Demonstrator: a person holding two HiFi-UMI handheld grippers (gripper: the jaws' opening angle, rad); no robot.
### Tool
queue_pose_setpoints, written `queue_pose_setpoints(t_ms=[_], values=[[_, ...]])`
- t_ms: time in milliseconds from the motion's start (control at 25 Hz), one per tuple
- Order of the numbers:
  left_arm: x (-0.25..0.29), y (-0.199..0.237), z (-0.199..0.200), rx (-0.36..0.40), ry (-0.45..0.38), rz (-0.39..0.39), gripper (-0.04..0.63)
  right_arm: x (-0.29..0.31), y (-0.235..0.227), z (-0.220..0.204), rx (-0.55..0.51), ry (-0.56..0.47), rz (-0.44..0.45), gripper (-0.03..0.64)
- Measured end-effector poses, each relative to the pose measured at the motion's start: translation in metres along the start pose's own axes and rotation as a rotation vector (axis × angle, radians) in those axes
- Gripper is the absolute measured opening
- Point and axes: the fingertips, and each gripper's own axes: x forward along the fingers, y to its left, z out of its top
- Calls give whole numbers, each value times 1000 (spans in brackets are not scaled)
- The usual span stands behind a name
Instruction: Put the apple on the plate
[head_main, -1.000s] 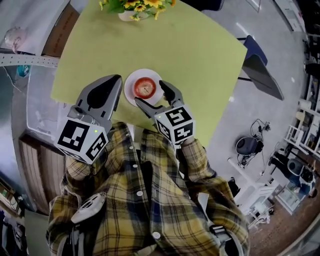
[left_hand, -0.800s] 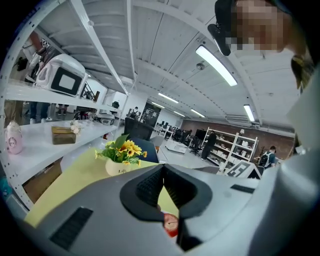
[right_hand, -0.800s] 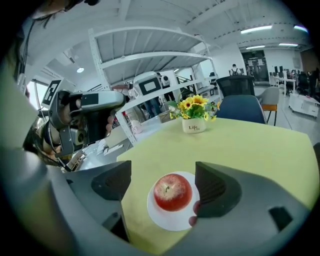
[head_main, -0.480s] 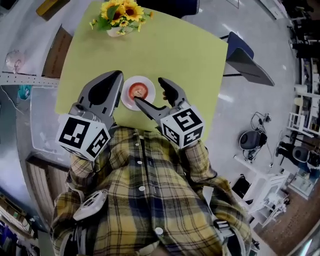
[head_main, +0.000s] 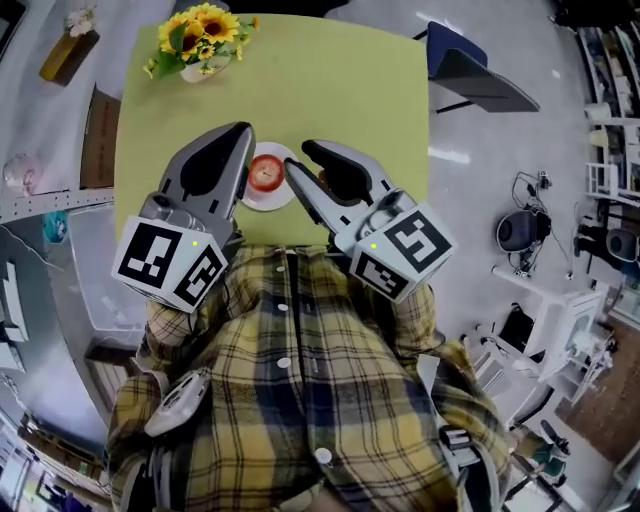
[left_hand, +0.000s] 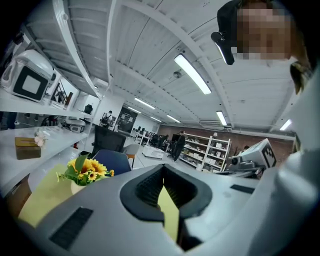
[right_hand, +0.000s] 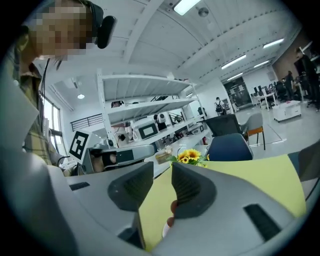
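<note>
While apple (head_main: 264, 173) sits on plate (head_main: 262, 203), right tongs (right_hand: 162, 166) just half-closed, empty; left tongs (left_hand: 163, 170) together.

Apple (head_main: 264, 173) sat on plate (head_main: 266, 204), near edge of desk (head_main: 340, 90); flowers (head_main: 200, 35) stood at far left corner.

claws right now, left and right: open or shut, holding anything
Left claw: shut, empty.
Right claw: partly open, its jaws have just been closing, nothing between them.
</note>
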Motion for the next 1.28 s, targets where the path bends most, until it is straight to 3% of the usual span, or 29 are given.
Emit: queue_pose_setpoints(t_ms=[120, 280, 760, 1280], values=[[4, -1, 1, 1, 10, -24, 8, -8, -4, 10, 16, -47, -52, 34], [6, -3, 2, -4, 17, -44, 8, -19, -10, 13, 35, -62, -113, 0], [15, -12, -8, -29, 56, -99, 8, -30, -17, -8, 35, 16, -169, -5], [25, -19, -14, -11, 70, -110, 8, -31, -25, -12, 41, 32, -149, -5]])
